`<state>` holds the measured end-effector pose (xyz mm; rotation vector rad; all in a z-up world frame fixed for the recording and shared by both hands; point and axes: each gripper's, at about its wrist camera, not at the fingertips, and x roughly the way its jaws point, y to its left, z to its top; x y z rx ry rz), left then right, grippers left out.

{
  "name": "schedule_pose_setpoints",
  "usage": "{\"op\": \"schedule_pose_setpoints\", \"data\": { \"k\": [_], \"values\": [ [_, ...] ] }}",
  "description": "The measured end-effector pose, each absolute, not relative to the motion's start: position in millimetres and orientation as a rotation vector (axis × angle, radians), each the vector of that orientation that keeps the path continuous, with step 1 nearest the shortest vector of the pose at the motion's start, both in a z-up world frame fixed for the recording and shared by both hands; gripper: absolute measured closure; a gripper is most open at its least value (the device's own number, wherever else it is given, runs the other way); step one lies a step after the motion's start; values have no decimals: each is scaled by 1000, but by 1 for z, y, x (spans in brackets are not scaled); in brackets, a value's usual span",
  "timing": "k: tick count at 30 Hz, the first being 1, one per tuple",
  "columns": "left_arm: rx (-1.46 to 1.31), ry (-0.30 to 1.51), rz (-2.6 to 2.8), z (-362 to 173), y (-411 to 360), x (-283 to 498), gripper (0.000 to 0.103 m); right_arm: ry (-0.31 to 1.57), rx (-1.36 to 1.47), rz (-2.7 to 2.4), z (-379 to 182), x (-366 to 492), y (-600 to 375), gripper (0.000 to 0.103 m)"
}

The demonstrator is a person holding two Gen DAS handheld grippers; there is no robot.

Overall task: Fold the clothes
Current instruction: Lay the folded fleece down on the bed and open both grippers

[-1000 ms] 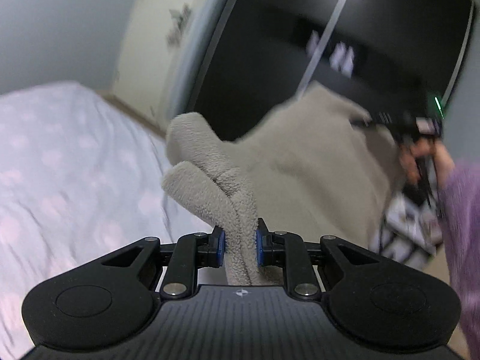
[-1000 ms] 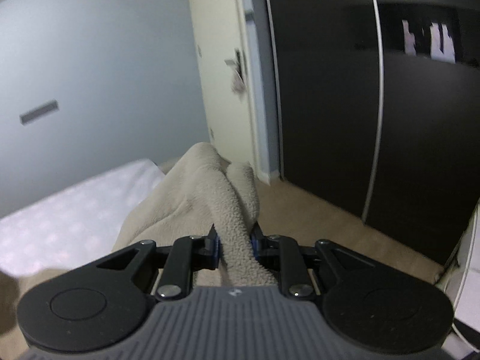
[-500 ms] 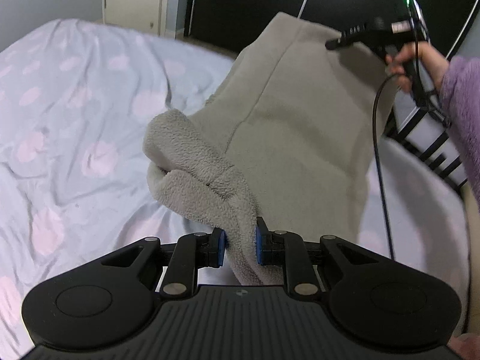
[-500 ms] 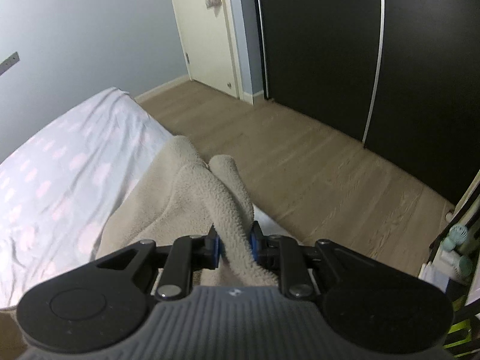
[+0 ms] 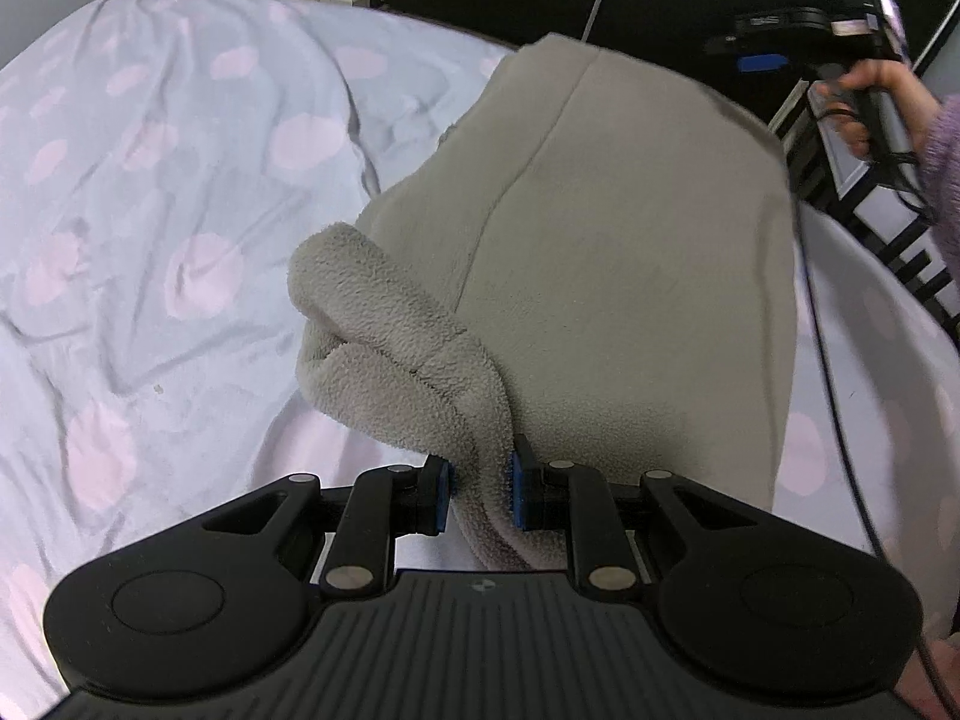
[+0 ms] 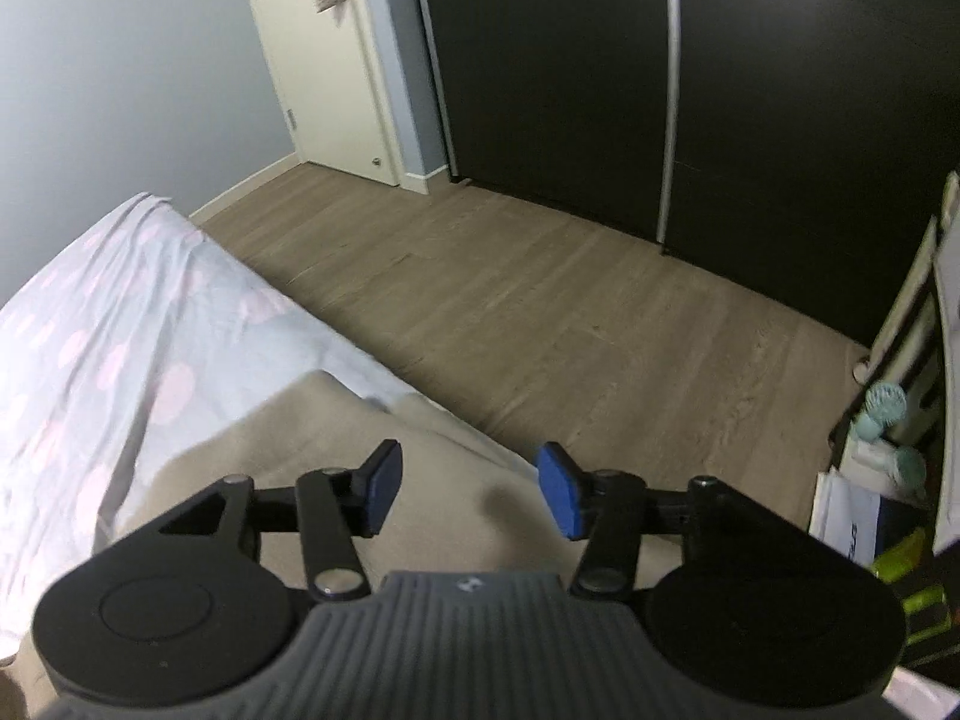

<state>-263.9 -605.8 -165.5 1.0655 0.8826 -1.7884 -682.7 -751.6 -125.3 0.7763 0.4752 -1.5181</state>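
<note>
The left gripper (image 5: 480, 495) is clamped on a thick rolled edge of the beige fleece garment (image 5: 600, 252), its blue pads (image 5: 521, 495) pressing the fabric from both sides. From that pinch the garment spreads away over the bed (image 5: 150, 228), whose pale sheet carries pink spots, with a bunched fold of fleece just left of the grip. The right gripper (image 6: 471, 495) hovers over the garment's far edge with its fingers spread wide apart and nothing between them; the flat beige cloth (image 6: 336, 450) lies beneath it on the bed, near the bed's floor-side edge. Beyond the bed lie a wooden floor (image 6: 540, 300), then a dark wardrobe (image 6: 750, 90) and a cream door (image 6: 324, 60).
</note>
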Motion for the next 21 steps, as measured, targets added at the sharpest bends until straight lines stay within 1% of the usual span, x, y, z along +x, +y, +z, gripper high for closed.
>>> {"op": "schedule_pose_setpoints", "data": {
  "k": [3,4,5,7,10,13,15,19,21],
  "values": [
    [1072,902,-1784,-164,-607,-262,82,456,804,-1507,-132,-701,-724,51],
    [1068,913,-1788,-162,-607,-260,82,454,810,-1499,-133,-706,-714,57],
    [1069,918,-1790,-160,-606,-260,82,459,812,-1497,-137,-710,-707,59],
    [1074,922,-1795,-155,-605,-259,79,482,812,-1510,-147,-717,-700,59],
    [1116,887,-1792,-149,-599,-262,74,499,885,-1549,-174,-733,-696,61],
    [1157,816,-1809,-141,-589,-263,74,451,1005,-1560,-204,-751,-697,57],
    [1164,753,-1832,-131,-582,-264,74,407,1052,-1564,-211,-754,-697,56],
    [1102,673,-1897,-110,-579,-267,74,468,1036,-1589,-209,-744,-700,55],
    [1105,652,-1900,-109,-586,-274,74,499,1017,-1603,-202,-737,-699,55]
  ]
}}
